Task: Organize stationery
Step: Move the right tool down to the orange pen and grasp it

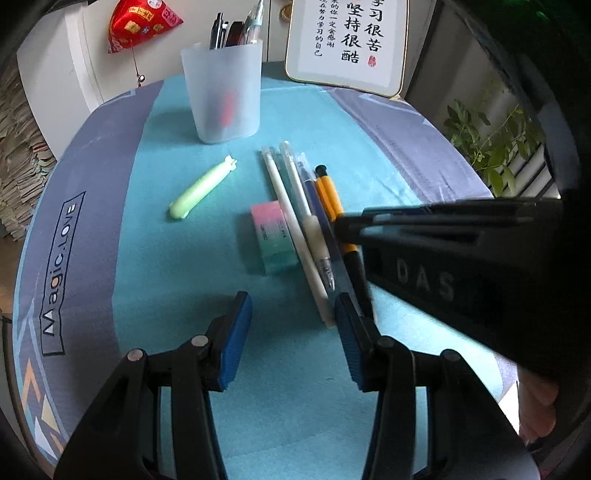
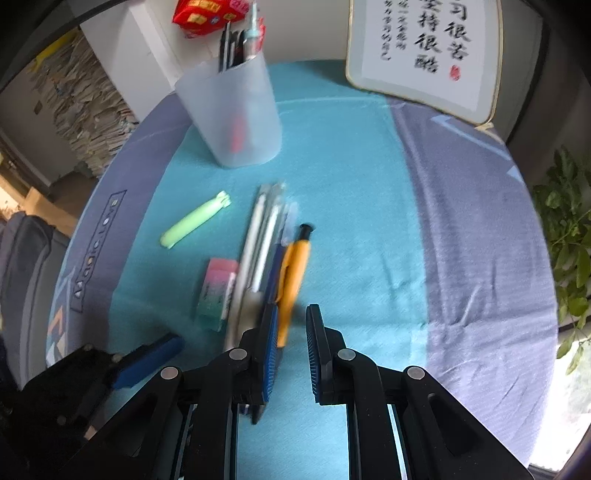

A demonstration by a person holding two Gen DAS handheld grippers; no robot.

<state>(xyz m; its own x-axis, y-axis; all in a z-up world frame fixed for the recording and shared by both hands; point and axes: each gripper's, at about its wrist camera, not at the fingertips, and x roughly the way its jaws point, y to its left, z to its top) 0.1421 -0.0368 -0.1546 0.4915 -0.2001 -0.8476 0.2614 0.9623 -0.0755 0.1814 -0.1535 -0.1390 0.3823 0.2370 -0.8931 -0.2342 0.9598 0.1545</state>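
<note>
far left, off the worktop [image 1: 92, 177], a stack of papers [image 1: 18, 155]; a red pouch [image 1: 140, 22] hangs on the white wall behind. worktop has a grey-purple cloth w/ a teal panel down the middle.

on the teal, left to right: a pale green capsule-shaped pen [image 1: 201, 186] lying slanted, alone; a frosted cup [image 1: 223, 92] upright at the far side w/ several pens standing in it; a pink-to-green eraser [image 1: 275, 238] flat, touching the left side of a row of loose pens. the row runs near-to-far, side by side: white pen [image 1: 291, 229], clear gel pen [image 1: 308, 218], blue pen [image 1: 317, 201], orange pen [image 1: 328, 195] w/ black clicker at the far end.

left tool [image 1: 292, 297] sits low at the near end of the row, released, jaws apart w/ only bare cloth between the pads; its right finger overlaps the near ends of the pens.

right tool [image 2: 292, 308] comes in from the right, tips over the orange pen. jaws nearly closed, just a narrow slit, nothing clamped; the orange pen's near end lies by the left pad. right-wrist view is blurred.

far right: a framed calligraphy board [image 1: 347, 40] leaning upright, and a leafy plant [image 1: 491, 147] beyond the worktop edge.
</note>
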